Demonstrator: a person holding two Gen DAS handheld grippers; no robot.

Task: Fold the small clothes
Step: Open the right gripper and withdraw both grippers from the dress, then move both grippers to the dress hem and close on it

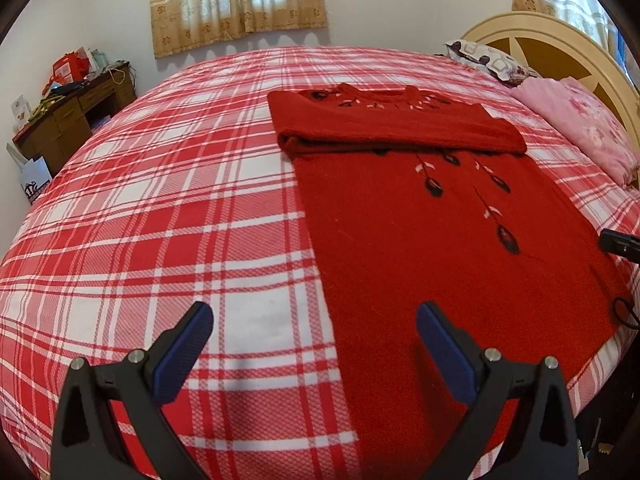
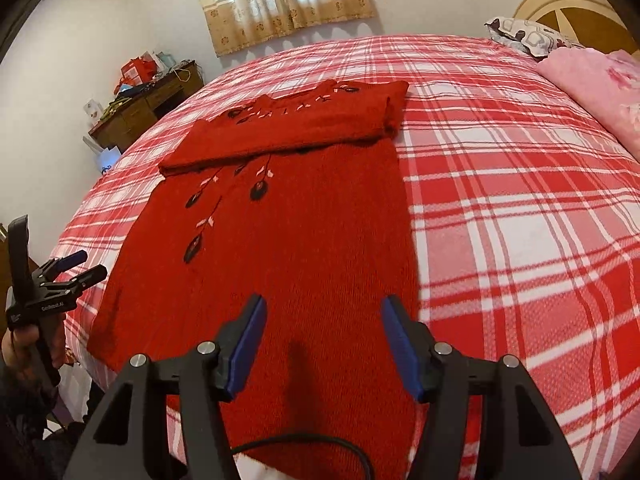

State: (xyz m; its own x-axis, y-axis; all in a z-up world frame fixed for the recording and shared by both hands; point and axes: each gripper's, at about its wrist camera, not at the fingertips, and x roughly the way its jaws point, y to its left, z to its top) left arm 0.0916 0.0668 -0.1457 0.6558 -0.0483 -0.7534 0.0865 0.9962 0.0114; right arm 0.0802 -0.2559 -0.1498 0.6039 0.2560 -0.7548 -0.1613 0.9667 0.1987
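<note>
Red knit: the sweater (image 1: 440, 240) lies flat on the bed, its embroidered dark-and-pink leaf sprigs facing up; the sleeves are folded across the chest into a thick band (image 1: 400, 132) at the neckline end.
Sweater's place: on the red-and-white plaid bedspread (image 1: 160, 200), hem end reaching the bed's near edge, neckline end toward the far wall.
Left gripper (image 1: 314, 344): jaws spread wide, holding nothing; it hangs above the sweater's left edge near the hem, one blue pad (image 1: 182, 356) over the plaid, the other over the knit.
Right gripper (image 2: 322, 344): jaws spread wide, holding nothing; it hovers over the sweater's hem end, toward the garment's right edge.
In the way: a black cable (image 2: 320, 454) loops across the sweater's hem just below the right gripper.
Beside the sweater: a pink floral quilt (image 1: 592, 128) to its right, by the cream and brown headboard (image 1: 560, 52).
Past the quilt: a patterned pillow (image 1: 488, 60).
Beyond the sweater's far end: checked beige curtains (image 1: 236, 0) on the wall.
Left of the sweater, off the bed: a wooden desk (image 1: 76, 120) heaped with red bags and clutter.
</note>
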